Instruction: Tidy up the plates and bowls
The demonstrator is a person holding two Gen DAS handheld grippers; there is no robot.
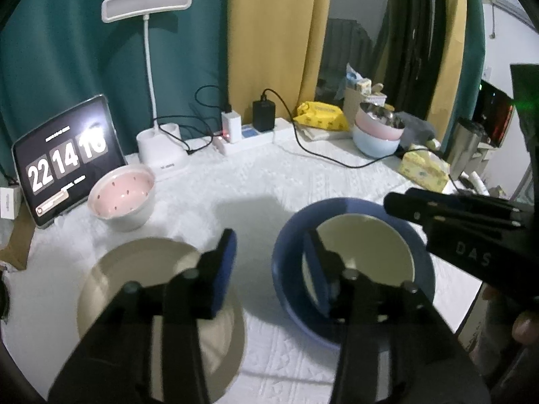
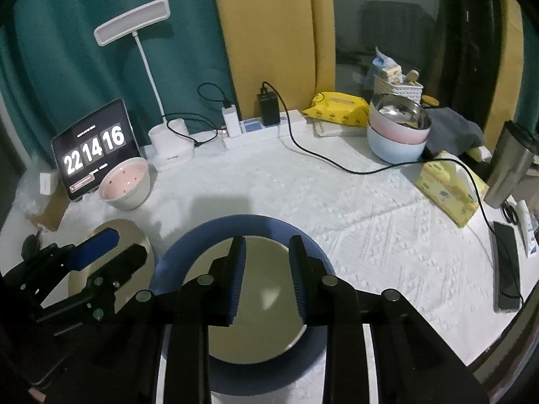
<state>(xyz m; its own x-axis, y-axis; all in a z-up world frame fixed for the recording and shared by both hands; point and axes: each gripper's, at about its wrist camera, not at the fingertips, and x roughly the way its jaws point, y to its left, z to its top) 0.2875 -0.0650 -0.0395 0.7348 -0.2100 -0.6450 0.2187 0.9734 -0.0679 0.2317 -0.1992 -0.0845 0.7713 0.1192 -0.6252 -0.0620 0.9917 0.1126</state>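
Note:
A blue plate (image 1: 286, 269) with a cream centre lies on the white cloth; it also shows in the right wrist view (image 2: 188, 245). A beige plate (image 1: 111, 269) lies to its left and shows in the right wrist view (image 2: 134, 235). A pink-lined bowl (image 1: 121, 198) stands behind, also in the right wrist view (image 2: 126, 185). My left gripper (image 1: 269, 266) is open, hovering between the two plates, its right finger over the blue plate's left rim. My right gripper (image 2: 267, 272) is open and empty above the blue plate's centre.
A tablet clock (image 1: 64, 161), desk lamp (image 1: 148, 33), power strip (image 1: 249, 138) with cables, stacked pink and blue bowls (image 2: 397, 131), tissue pack (image 2: 448, 188), steel mug (image 2: 508, 165) and phone (image 2: 505, 266) ring the table's back and right.

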